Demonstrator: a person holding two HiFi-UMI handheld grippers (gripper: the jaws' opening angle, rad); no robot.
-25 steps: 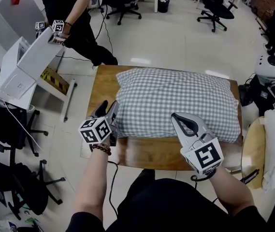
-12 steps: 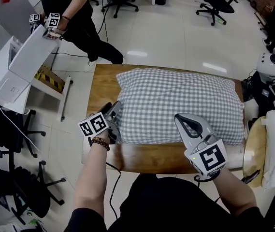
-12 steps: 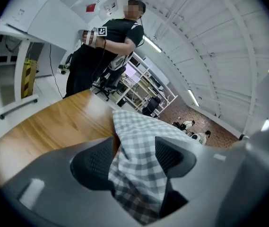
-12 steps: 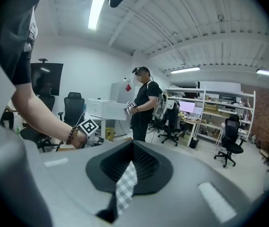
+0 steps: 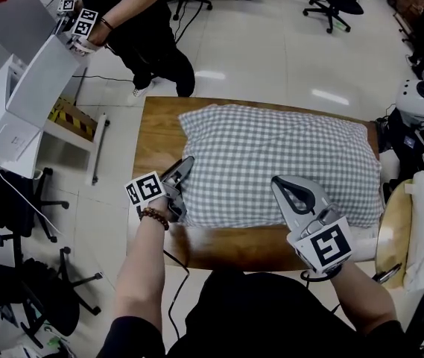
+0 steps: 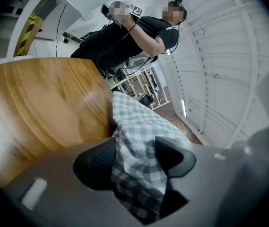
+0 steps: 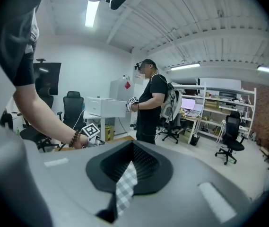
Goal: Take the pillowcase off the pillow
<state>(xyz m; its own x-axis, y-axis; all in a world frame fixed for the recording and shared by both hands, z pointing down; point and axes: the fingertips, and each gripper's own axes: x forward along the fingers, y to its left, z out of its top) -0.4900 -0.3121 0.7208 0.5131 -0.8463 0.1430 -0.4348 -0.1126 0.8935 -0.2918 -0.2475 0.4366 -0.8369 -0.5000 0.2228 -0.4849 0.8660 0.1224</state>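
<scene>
Room: pale tiled floor point(image 5: 271, 43), with black chairs point(image 5: 329, 6) beyond the table's far edge.
Bystander: a person point(image 5: 148, 28) in black stands off the far left corner, holding marker-cubed grippers against a white box point(image 5: 33, 88) on a stand.
Table: wooden table point(image 5: 159, 125), with bare wood showing along its left edge and in a strip along its near edge.
Near left: the left gripper point(image 5: 185, 164) sits at the pillow's near left corner, close to the table's left edge. In the left gripper view point(image 6: 136, 155) its jaws are opening, and a bunched fold of checked cloth lies loose between the black pads point(image 6: 96, 164).
Middle: the pillow point(image 5: 271, 155), in its grey-and-white checked pillowcase point(image 5: 301, 140), lies flat on the table. It covers the middle and right and reaches the far and right edges. The case is on the pillow.
Near right: the right gripper point(image 5: 280, 183) rests on the pillow's near edge, toward the near right corner. In the right gripper view point(image 7: 132, 162) its jaws are clamped together on a thin strip of the pillowcase point(image 7: 126, 183).
</scene>
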